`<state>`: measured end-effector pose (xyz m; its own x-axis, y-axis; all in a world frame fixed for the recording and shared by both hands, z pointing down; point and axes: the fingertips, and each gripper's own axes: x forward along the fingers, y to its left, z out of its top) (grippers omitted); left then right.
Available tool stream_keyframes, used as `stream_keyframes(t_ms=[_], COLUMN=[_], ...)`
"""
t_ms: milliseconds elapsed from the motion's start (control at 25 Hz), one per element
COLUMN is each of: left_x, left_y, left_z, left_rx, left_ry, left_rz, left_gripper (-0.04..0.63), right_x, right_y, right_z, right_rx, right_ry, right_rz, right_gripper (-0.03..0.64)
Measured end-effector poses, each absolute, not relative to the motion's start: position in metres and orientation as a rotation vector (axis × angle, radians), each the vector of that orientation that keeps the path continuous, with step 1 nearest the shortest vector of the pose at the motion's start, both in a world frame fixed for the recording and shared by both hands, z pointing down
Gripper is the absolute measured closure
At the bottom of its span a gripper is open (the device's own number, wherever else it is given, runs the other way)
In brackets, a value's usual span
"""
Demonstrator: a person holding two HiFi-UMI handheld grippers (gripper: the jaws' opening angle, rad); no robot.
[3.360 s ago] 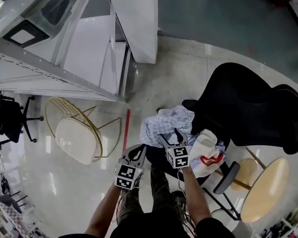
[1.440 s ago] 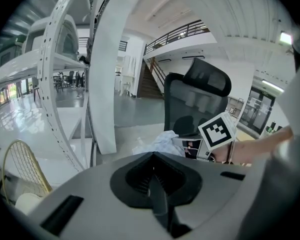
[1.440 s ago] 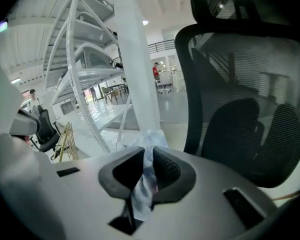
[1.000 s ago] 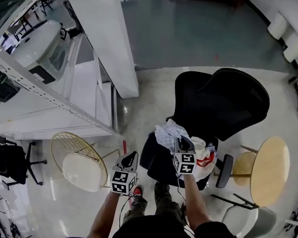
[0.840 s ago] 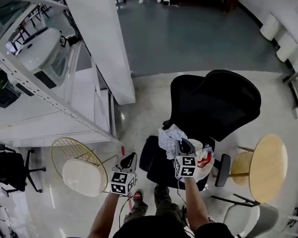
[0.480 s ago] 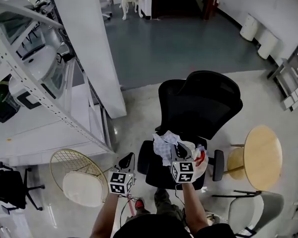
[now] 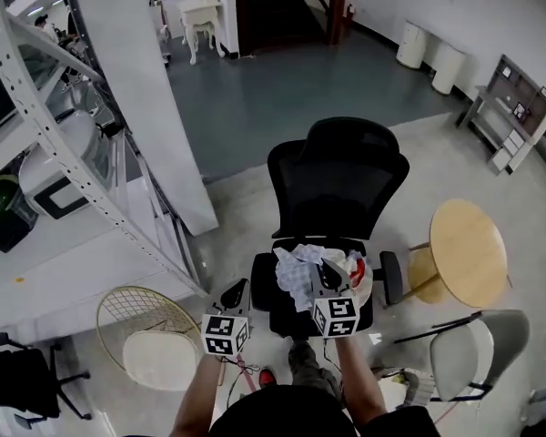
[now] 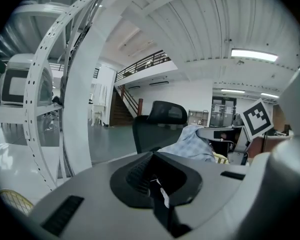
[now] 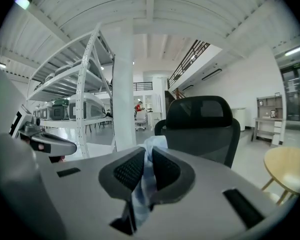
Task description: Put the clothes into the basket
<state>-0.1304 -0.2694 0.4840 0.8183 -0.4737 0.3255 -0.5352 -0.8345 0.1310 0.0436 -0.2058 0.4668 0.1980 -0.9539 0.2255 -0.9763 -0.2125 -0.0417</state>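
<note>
Clothes (image 7: 300, 276) sit with the second entry below.
Shelf rack (image 7: 64, 262): white metal, left side, our largest item.
Office chair (image 7: 338, 176): black, mesh back, facing us.
Round table (image 7: 469, 248): pale wood, right of the chair.
Wire basket (image 7: 127, 308): gold, white pad inside, on the floor by the rack, well apart from the chair.
Checked shirt (image 9: 149, 149): blue and white, over the chair seat, with a white-and-red garment (image 7: 357, 267) just beside it.
Right gripper (image 7: 324, 273): jaws clamped on the checked shirt.
Left gripper (image 7: 238, 289): jaws closed together, gripping nothing we can make out.
</note>
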Motion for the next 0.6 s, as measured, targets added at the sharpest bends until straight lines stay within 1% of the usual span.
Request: stream_keyframes(t_ms=[400, 600], left_x=[-0.129, -0.113], left_y=[-0.206, -0.182], left_z=[0.470, 0.468], left_rx=[2.880, 2.910], left_ry=[-0.580, -0.487], left_rz=[0.417, 0.420], left_gripper=[0.588, 0.589], right_x=[0.023, 0.028], right_y=[-0.123, -0.083], right_z=[0.452, 0.428], right_rx=[2.468, 2.539], right_ry=[-1.808, -1.742], right_rz=[0.330, 0.243], right_gripper=[0.568, 0.568])
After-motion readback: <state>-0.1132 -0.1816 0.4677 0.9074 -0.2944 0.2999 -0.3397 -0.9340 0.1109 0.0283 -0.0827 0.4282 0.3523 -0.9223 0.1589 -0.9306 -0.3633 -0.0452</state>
